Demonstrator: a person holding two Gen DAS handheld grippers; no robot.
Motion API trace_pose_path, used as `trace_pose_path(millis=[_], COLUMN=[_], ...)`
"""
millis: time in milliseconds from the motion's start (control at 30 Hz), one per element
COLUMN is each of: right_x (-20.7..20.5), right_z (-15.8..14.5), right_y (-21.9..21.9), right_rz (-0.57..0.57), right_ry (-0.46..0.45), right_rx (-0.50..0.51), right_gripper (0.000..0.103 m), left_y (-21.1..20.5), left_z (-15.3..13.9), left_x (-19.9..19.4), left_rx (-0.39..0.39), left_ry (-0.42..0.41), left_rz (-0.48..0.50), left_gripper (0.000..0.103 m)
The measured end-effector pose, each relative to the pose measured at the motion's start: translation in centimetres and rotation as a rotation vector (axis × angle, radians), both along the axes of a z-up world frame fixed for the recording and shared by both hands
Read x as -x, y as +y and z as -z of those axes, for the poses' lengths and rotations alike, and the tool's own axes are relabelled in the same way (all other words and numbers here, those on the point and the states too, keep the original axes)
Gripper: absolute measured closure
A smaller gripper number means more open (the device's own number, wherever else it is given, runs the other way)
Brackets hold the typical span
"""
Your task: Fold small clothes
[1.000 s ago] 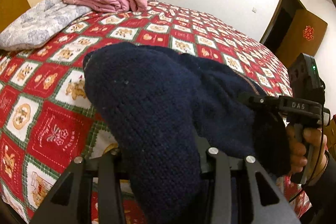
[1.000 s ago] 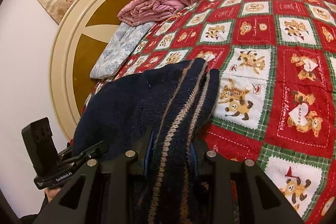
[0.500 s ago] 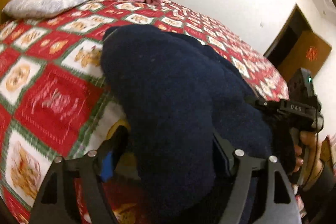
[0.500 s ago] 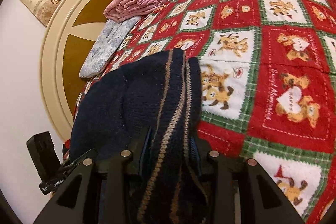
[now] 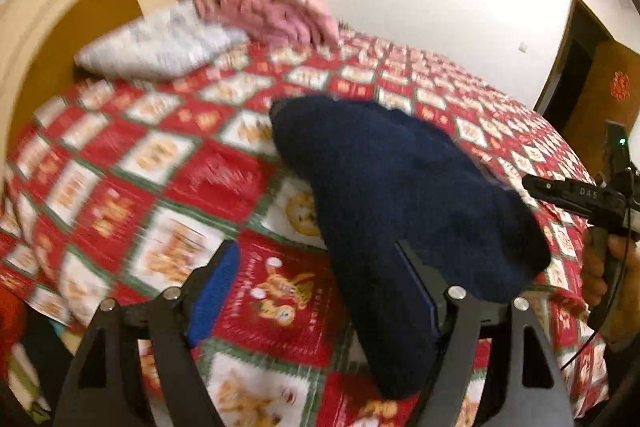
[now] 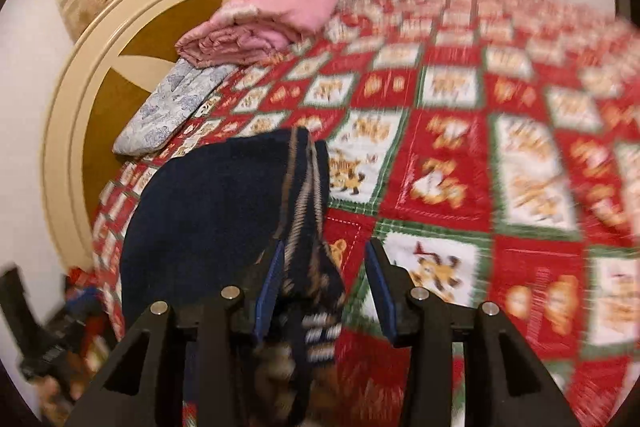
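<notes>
A dark navy knitted garment (image 5: 392, 187) lies folded on the red patchwork bedspread (image 5: 168, 167). In the right wrist view (image 6: 208, 211) it shows a tan striped edge (image 6: 300, 195). My left gripper (image 5: 316, 275) is open, with the cloth draped over its right finger (image 5: 416, 279) and not clamped. My right gripper (image 6: 326, 283) is open too, and the striped edge hangs against its left finger (image 6: 272, 283). The right gripper also shows in the left wrist view (image 5: 580, 195), held in a hand at the far right.
A folded pink blanket (image 5: 264, 7) and a pale floral pillow (image 5: 160, 47) lie at the head of the bed by a round cream headboard (image 6: 72, 107). A dark doorway (image 5: 576, 67) stands at the back right. Both views are motion-blurred.
Both grippers have opened and let go of the navy garment. Both have drawn back from it, and more of the bedspread shows between the fingers.
</notes>
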State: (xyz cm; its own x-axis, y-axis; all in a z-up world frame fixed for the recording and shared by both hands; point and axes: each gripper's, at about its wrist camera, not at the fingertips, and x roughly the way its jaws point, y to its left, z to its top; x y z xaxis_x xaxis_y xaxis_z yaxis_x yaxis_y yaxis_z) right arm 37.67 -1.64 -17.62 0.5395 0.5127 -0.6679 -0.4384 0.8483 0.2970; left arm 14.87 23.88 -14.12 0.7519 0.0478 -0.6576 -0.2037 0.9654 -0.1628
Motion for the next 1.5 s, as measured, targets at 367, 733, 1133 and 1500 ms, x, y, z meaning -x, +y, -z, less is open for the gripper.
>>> trace_pose_path(millis=[367,733,1133,1500], right_x=[14.1,19.6,20.8,21.5], right_z=[-10.2,-12.5,-12.3,-12.6], right_y=[-0.2,1.0,1.3,1.0], right_rz=[-0.014,-0.059,-0.052,-0.045], right_ry=[-0.3,-0.373,-0.379,-0.393], right_rx=[0.008,-0.002,0.009,0.007], right_gripper=[0.041,0.041,0.041,0.04], left_y=[-2.5,-3.3,-4.0,-4.2], left_z=[-7.2,-10.0,-9.9,-10.0], left_x=[5.8,8.1,8.4,8.7], left_rx=[-0.055,-0.077,-0.079,-0.081], left_ry=[-0.167,-0.258,-0.253,-0.256], left_rz=[0.034,0.037,0.045,0.041], left_gripper=[0.015,0.011,0.003,0.0])
